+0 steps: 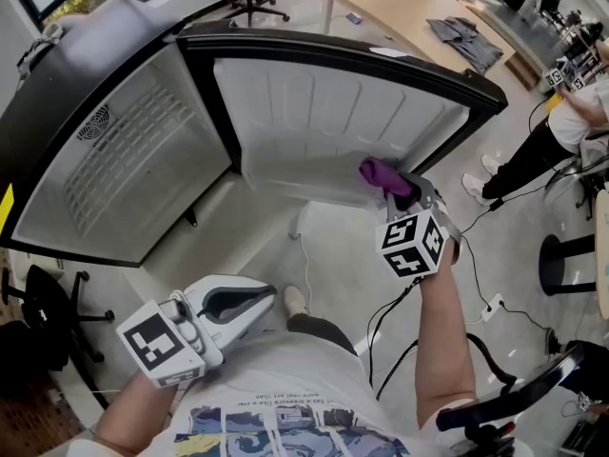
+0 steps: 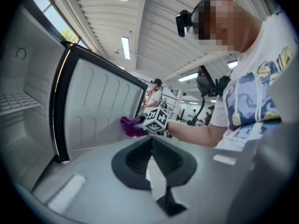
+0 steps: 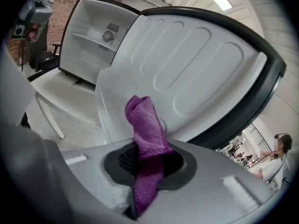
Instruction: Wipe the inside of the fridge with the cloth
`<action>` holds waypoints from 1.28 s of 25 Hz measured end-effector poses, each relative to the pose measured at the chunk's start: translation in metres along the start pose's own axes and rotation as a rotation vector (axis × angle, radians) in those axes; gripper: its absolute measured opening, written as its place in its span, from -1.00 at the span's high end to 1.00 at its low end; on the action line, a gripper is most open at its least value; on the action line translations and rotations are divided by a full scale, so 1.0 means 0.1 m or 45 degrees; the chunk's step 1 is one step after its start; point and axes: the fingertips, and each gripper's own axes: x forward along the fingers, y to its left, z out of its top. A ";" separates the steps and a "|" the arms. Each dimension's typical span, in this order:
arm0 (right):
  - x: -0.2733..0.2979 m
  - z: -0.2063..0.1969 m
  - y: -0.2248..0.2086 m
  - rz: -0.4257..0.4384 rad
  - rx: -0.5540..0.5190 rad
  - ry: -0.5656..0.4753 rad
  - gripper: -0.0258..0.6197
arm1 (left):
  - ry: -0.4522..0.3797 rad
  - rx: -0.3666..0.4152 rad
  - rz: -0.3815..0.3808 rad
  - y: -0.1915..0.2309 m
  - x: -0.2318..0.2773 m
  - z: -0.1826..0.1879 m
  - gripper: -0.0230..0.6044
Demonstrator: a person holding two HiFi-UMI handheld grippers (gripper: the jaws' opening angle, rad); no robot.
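Head view: fridge (image 1: 105,160) stands open, door (image 1: 333,103) swung wide.
Cloth (image 3: 145,125): purple, bunched, against the door's inner panel near its lower edge.
Right gripper (image 1: 402,190): jaws clamped on the cloth.
Left gripper (image 2: 151,146): jaws together, nothing between them, held low beside the person (image 1: 285,388).

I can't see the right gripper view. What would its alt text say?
A purple cloth is clamped between the jaws of the right gripper, its folded end pointing at the white ribbed inside of the open fridge door. Behind, at the left, the fridge itself stands open.
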 end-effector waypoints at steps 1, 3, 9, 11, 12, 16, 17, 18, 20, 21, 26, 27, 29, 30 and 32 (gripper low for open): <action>-0.04 -0.02 -0.02 -0.012 0.015 -0.002 0.75 | 0.001 0.000 -0.004 -0.02 -0.01 -0.01 0.91; -0.13 -0.05 -0.06 -0.039 0.058 -0.014 0.75 | 0.000 0.003 -0.013 -0.05 -0.02 -0.03 0.91; -0.49 -0.02 -0.12 -0.135 0.213 -0.093 0.75 | -0.005 0.009 -0.026 -0.16 -0.13 -0.07 0.91; -0.58 0.06 -0.05 -0.127 0.279 -0.147 0.75 | -0.005 0.008 -0.023 -0.18 -0.20 -0.09 0.91; -0.60 0.10 0.02 -0.102 0.316 -0.175 0.75 | -0.004 0.006 -0.019 -0.19 -0.24 -0.11 0.91; -0.57 0.21 0.48 0.145 0.559 -0.240 0.75 | -0.009 -0.005 -0.003 -0.24 -0.40 -0.17 0.91; -0.53 0.23 0.61 0.218 0.629 -0.247 0.75 | -0.009 -0.009 0.006 -0.25 -0.44 -0.19 0.91; -0.48 0.25 0.76 0.277 0.673 -0.248 0.75 | -0.007 -0.015 0.019 -0.24 -0.50 -0.21 0.91; -0.37 0.29 1.02 0.342 0.676 -0.232 0.75 | -0.002 -0.025 0.046 -0.23 -0.60 -0.26 0.91; -0.31 0.31 1.14 0.365 0.662 -0.222 0.75 | -0.003 -0.026 0.056 -0.22 -0.65 -0.26 0.91; 0.09 0.46 1.75 0.608 0.731 -0.160 0.75 | -0.010 -0.050 0.119 -0.16 -0.80 -0.30 0.91; 0.16 0.49 1.86 0.673 0.786 -0.145 0.75 | -0.008 -0.056 0.128 -0.16 -0.82 -0.32 0.91; 0.30 0.53 2.04 0.793 0.925 -0.106 0.75 | -0.004 -0.067 0.147 -0.15 -0.86 -0.34 0.91; 0.38 0.53 2.11 0.841 0.990 -0.082 0.75 | -0.003 -0.070 0.158 -0.14 -0.87 -0.35 0.91; 0.51 0.55 2.23 0.914 1.089 -0.036 0.75 | -0.003 -0.082 0.185 -0.11 -0.91 -0.36 0.91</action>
